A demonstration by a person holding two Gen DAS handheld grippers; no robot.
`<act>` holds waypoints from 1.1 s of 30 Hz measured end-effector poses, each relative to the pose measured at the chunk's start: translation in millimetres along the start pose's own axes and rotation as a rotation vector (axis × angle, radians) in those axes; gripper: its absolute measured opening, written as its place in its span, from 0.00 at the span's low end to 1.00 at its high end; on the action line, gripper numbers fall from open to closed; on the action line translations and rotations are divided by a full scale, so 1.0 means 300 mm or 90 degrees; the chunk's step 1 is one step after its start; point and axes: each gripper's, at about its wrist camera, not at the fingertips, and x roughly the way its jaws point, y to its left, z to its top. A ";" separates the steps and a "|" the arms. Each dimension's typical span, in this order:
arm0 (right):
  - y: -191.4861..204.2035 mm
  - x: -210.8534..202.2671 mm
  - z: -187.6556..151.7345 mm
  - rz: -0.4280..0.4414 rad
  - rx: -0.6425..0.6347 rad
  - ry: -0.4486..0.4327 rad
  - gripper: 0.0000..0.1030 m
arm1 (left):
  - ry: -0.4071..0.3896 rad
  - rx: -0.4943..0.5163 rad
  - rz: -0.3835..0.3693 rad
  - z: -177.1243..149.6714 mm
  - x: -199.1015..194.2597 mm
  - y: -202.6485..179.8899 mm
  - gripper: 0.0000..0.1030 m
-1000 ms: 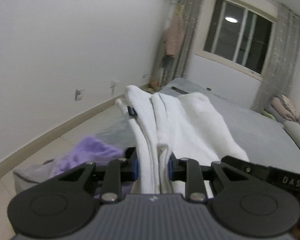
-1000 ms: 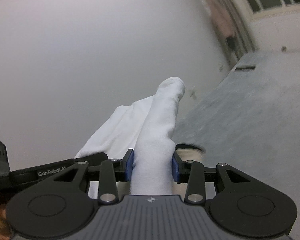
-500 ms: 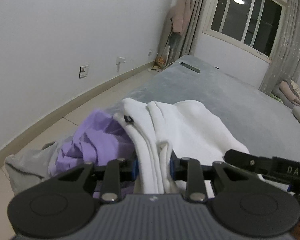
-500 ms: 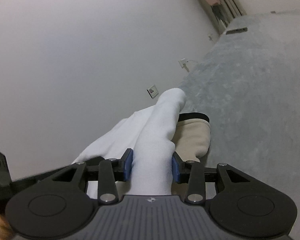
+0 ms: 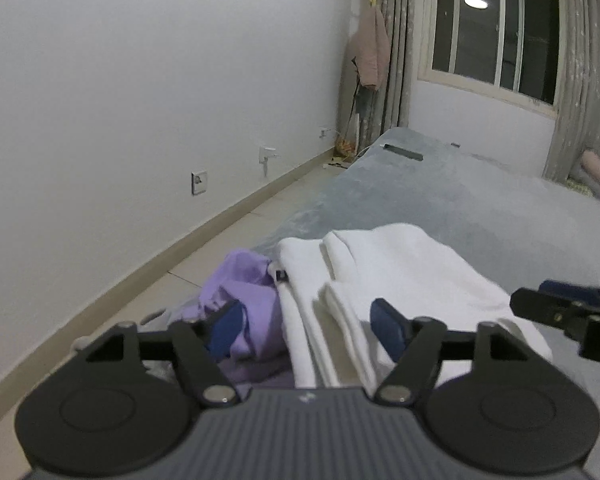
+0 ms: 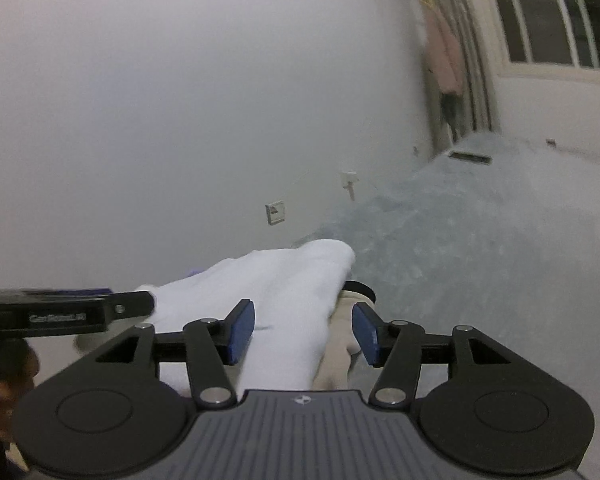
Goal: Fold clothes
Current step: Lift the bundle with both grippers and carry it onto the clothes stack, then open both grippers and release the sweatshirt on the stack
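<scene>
Your left gripper (image 5: 306, 326) has just been opening: its blue pads (image 5: 388, 330) now stand clear of the folded white garment (image 5: 400, 276), which lies between them without being pinched. Your right gripper (image 6: 302, 334) has just been opening too, and in its own view the same white garment (image 6: 284, 300) runs up between its 2 parted pads, touching neither as far as the frame shows. The garment rests on the grey bed (image 5: 480, 208) as a layered bundle whose long axis runs straight away from both grippers, toward the window end of the room. Its near end sits directly under your fingers, so any next grasp is a short reach forward, not sideways. The left gripper has the purple garment (image 5: 240, 292) crumpled just beside the white one on its outer side, touching it; the right has a beige garment with a dark cuff (image 6: 350, 312) partly under the white edge. Both hands look about equally near the bundle, each at 1 near corner. If you smooth or re-fold, I judge the thing to watch is catching a neighbouring cloth along with the white.
</scene>
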 end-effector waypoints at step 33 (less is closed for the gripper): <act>0.042 -0.272 -0.238 -0.041 0.043 -0.046 0.98 | -0.052 0.018 0.081 -0.278 -0.295 -0.168 1.00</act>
